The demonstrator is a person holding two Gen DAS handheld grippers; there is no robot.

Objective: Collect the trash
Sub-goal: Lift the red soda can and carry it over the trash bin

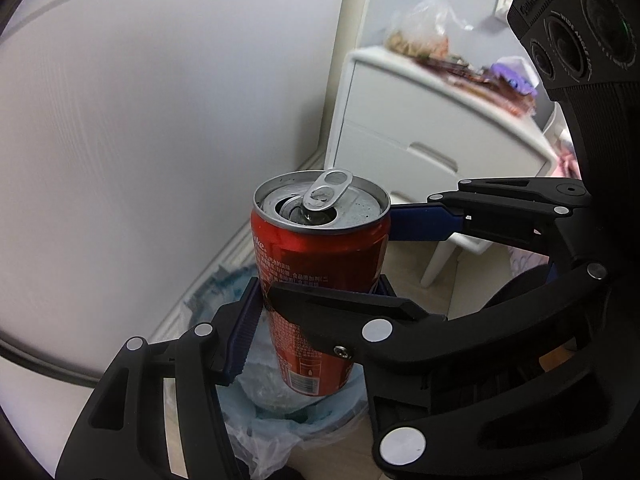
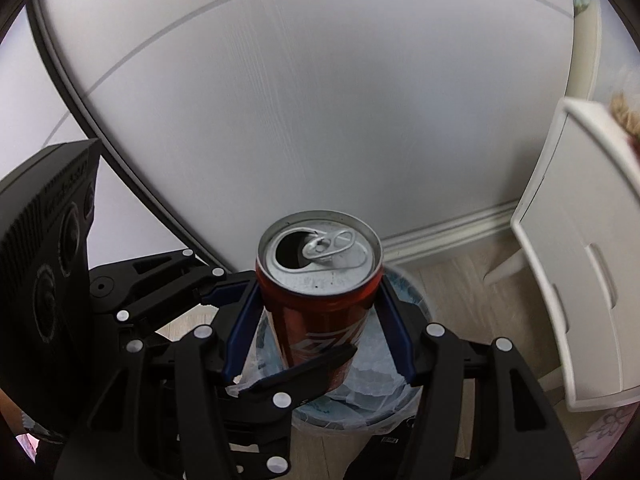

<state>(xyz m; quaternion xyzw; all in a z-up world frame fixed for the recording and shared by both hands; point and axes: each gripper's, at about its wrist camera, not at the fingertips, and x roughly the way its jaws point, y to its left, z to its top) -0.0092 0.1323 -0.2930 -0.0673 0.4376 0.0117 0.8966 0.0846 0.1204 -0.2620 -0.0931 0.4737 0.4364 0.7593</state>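
Left wrist view: left gripper (image 1: 316, 312) clamps the red can (image 1: 320, 280) upright, above the lined trash bin (image 1: 280, 412).
Right gripper (image 2: 320, 320): fingers level, straddling the can; contact unclear.
Beside: white nightstand (image 1: 420, 120).

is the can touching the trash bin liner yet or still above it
Apart. In the right wrist view the red can hangs upright between both grippers' fingers, its base clear above the liner in the trash bin.

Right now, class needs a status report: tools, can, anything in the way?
Left tool and right tool both shut on can. Can upright, over bin. Nothing seen between them.
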